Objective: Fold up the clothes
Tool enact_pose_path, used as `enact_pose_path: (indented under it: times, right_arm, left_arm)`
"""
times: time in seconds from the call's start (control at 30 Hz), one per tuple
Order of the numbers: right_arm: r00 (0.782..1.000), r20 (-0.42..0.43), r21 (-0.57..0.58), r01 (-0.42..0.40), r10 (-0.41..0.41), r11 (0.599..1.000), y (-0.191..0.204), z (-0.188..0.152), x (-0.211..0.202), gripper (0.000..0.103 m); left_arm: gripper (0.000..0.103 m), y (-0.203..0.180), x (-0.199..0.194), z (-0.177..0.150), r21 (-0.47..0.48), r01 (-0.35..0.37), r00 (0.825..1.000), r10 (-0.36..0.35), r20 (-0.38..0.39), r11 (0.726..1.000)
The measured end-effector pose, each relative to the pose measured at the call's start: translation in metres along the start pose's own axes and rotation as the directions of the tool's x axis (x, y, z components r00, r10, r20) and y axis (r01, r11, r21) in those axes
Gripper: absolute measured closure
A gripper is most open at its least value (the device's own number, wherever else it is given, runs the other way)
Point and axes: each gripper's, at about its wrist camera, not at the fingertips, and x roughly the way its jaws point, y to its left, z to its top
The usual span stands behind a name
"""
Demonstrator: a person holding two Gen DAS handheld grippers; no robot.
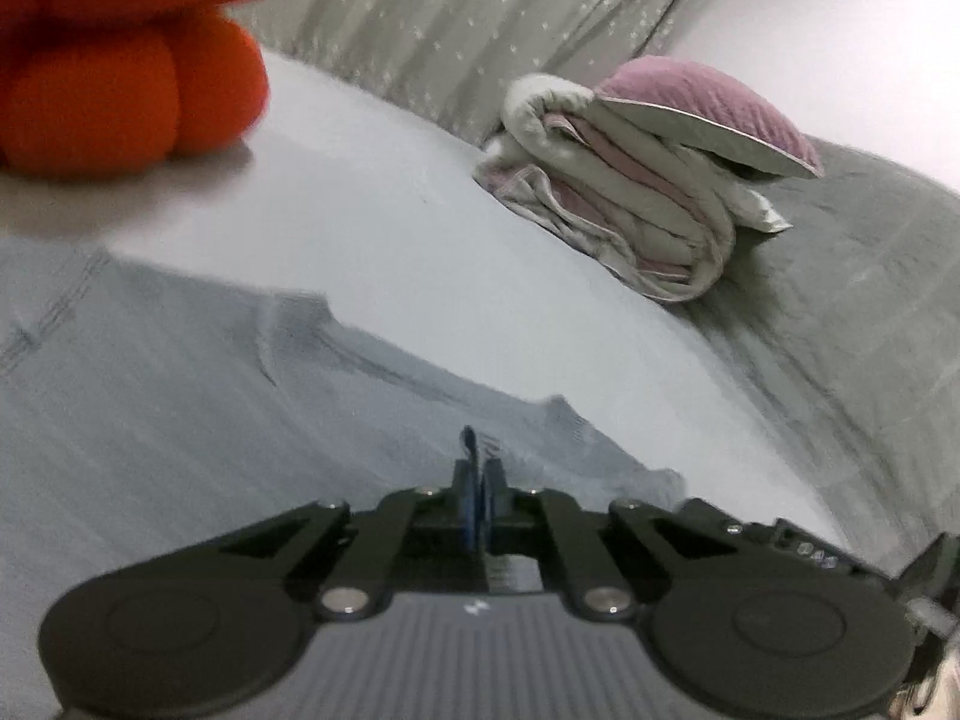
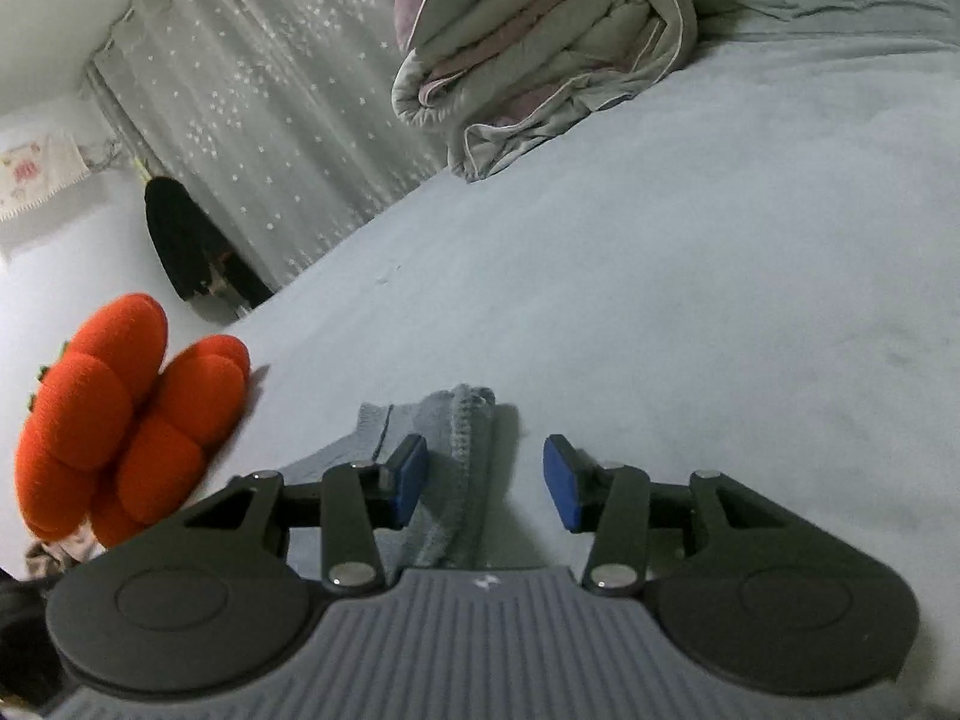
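Note:
A pale grey-blue garment [image 1: 210,420] lies spread on the light bed sheet [image 1: 420,252], filling the lower left of the left wrist view. My left gripper [image 1: 478,474] sits at the garment's right edge, its blue pads pressed together with a small sliver of fabric pinched and sticking up between them. In the right wrist view a ribbed hem of the garment [image 2: 465,420] lies on the sheet between my fingers, nearer the left pad. My right gripper [image 2: 486,474] stands open over it and neither pad presses on the cloth.
An orange plush pumpkin [image 1: 120,72] [image 2: 120,420] rests on the bed to the left. A folded quilt [image 1: 630,204] [image 2: 540,42] with a purple pillow [image 1: 702,102] on top lies at the far side. A starred curtain [image 2: 270,120] hangs behind, and a grey blanket [image 1: 840,300] lies to the right.

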Motion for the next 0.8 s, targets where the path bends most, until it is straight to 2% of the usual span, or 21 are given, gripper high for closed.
enact_pose_path:
  times: [0.2, 0.23, 0.27, 0.3, 0.4, 0.47, 0.57, 0.6, 0.63, 0.7, 0.8]
  right_arm:
    - [1.000, 0.001, -0.063, 0.019, -0.019, 0.998, 0.010, 0.000, 0.018, 0.055]
    - [1.000, -0.002, -0.078, 0.020, -0.020, 0.997, 0.012, 0.000, 0.022, 0.060]
    - [1.000, -0.006, -0.090, 0.020, -0.021, 0.996, 0.013, 0.000, 0.025, 0.080]
    - [1.000, -0.011, -0.090, 0.017, -0.018, 0.996, 0.013, 0.000, 0.028, 0.096]
    - [0.999, 0.037, -0.090, 0.036, -0.033, 0.995, 0.014, 0.002, 0.022, 0.094]
    - [0.997, 0.070, -0.119, 0.049, -0.041, 0.992, 0.018, 0.002, 0.019, 0.094]
    - [0.997, 0.026, -0.124, 0.070, -0.067, 0.990, 0.017, -0.001, 0.028, 0.093]
    - [0.997, 0.015, -0.124, 0.075, -0.073, 0.989, 0.016, -0.002, 0.031, 0.092]
    - [0.998, 0.021, -0.115, 0.069, -0.067, 0.991, 0.015, -0.001, 0.029, 0.087]
    - [0.998, 0.032, -0.114, 0.062, -0.059, 0.992, 0.015, 0.000, 0.025, 0.084]
    - [0.997, 0.052, -0.147, 0.062, -0.055, 0.987, 0.023, 0.002, 0.019, 0.080]
  left_arm:
    - [0.100, 0.011, 0.013, 0.000, 0.017, -0.041, 0.998, 0.042, -0.056, 0.999]
    - [0.100, 0.011, 0.015, 0.000, 0.020, -0.043, 0.997, 0.044, -0.058, 0.999]
    - [0.100, 0.011, 0.014, 0.000, 0.022, -0.042, 0.998, 0.043, -0.053, 0.999]
    - [0.100, 0.010, 0.013, 0.000, 0.026, -0.039, 0.998, 0.040, -0.043, 0.999]
    - [0.100, 0.008, 0.012, 0.001, 0.041, -0.017, 1.000, 0.017, -0.016, 0.999]
    - [0.100, 0.006, 0.017, 0.000, 0.076, -0.043, 0.999, 0.044, -0.022, 0.996]
    - [0.096, 0.009, 0.019, 0.000, 0.075, -0.056, 0.998, 0.058, -0.030, 0.996]
    - [0.090, 0.010, 0.017, 0.002, 0.071, -0.055, 0.998, 0.057, -0.026, 0.996]
    - [0.077, 0.010, 0.014, 0.003, 0.069, -0.059, 0.998, 0.060, -0.014, 0.996]
    - [0.060, 0.009, 0.007, 0.007, 0.069, -0.074, 0.997, 0.072, 0.025, 0.995]
    - [0.060, 0.006, -0.004, 0.013, 0.072, -0.036, 0.997, 0.031, 0.074, 0.997]
